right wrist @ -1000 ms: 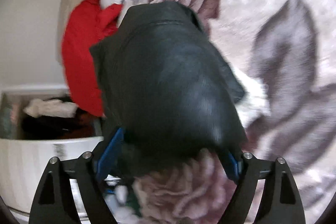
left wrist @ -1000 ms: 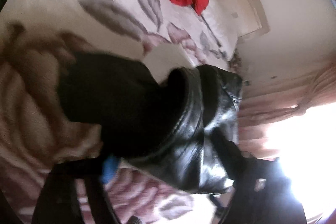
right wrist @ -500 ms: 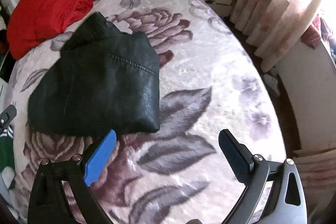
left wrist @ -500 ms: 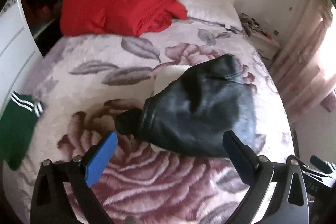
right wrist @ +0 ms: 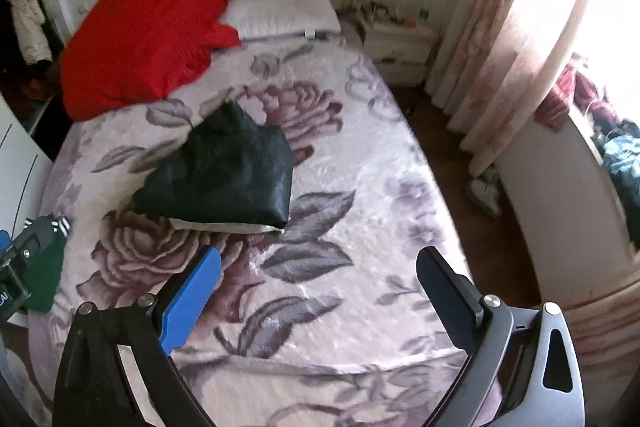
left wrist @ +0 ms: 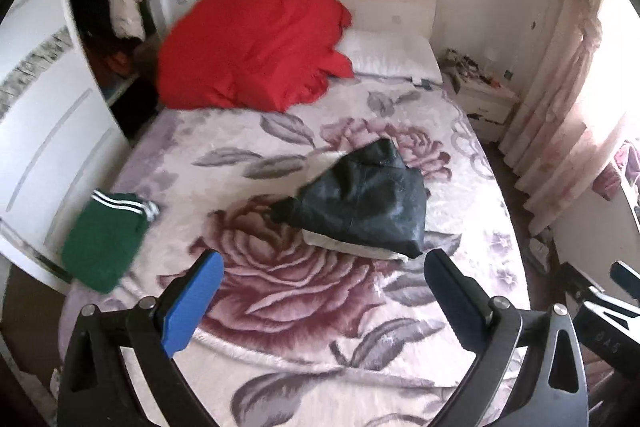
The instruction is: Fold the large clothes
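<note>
A folded black leather jacket with a pale lining edge lies in the middle of the floral bedspread; it also shows in the right wrist view. My left gripper is open and empty, held back above the foot of the bed, well short of the jacket. My right gripper is open and empty too, above the bed's foot to the jacket's right. The right gripper's body shows at the left view's right edge.
A red quilt and a white pillow lie at the headboard. A folded green garment with white stripes sits at the bed's left edge. White wardrobe at left, nightstand and pink curtains at right.
Both grippers let go of the black jacket, opened and drew back from the bed. The jacket now lies folded on the bedspread.
</note>
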Motion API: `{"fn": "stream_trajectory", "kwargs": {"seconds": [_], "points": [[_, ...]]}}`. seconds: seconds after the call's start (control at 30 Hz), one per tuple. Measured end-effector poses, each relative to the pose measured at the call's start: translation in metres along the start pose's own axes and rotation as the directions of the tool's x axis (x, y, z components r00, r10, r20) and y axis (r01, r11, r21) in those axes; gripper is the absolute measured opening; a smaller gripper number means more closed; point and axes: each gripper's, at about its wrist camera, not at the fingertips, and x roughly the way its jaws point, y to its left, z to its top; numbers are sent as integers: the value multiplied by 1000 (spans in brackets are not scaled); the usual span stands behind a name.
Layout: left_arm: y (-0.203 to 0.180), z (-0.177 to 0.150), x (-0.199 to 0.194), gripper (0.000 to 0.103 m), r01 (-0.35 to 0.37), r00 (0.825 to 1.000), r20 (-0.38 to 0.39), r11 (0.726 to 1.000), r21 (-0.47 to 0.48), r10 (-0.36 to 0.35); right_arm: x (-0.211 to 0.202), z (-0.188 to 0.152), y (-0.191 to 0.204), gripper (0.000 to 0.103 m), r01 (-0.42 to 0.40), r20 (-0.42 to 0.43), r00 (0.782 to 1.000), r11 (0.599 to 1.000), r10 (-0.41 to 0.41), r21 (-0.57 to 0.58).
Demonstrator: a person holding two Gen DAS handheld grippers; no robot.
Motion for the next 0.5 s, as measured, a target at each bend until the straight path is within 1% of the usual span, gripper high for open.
{"fn": "stream_trajectory", "kwargs": {"seconds": [0.07,0.13,0.17,0.23,0.4,0.5], "points": [[2,-4,-29,103,6,1000,18,1000,0,-6,-37,-4,-4,100,0,34,999,1000,0,-8],[2,-7,-53,103,-4,999,32,1000,-3,4,-69,-8,-7,100,-9,60,998,1000,10,-11],[3,-9,-65,103,4,999,37,1000,-3,-4,-88,-10,-9,100,-15,82,997,1000,16,-13],[2,-13,-85,103,-13,999,50,1000,-1,13,-117,-16,-11,100,-16,110,994,999,19,-30],[3,-25,-126,103,2,997,79,1000,-3,-2,-178,-27,-12,100,-29,168,985,997,40,-66],[2,-31,-144,103,1,995,97,1000,6,-2,-204,-35,-13,100,-44,188,981,996,57,-71]]}}
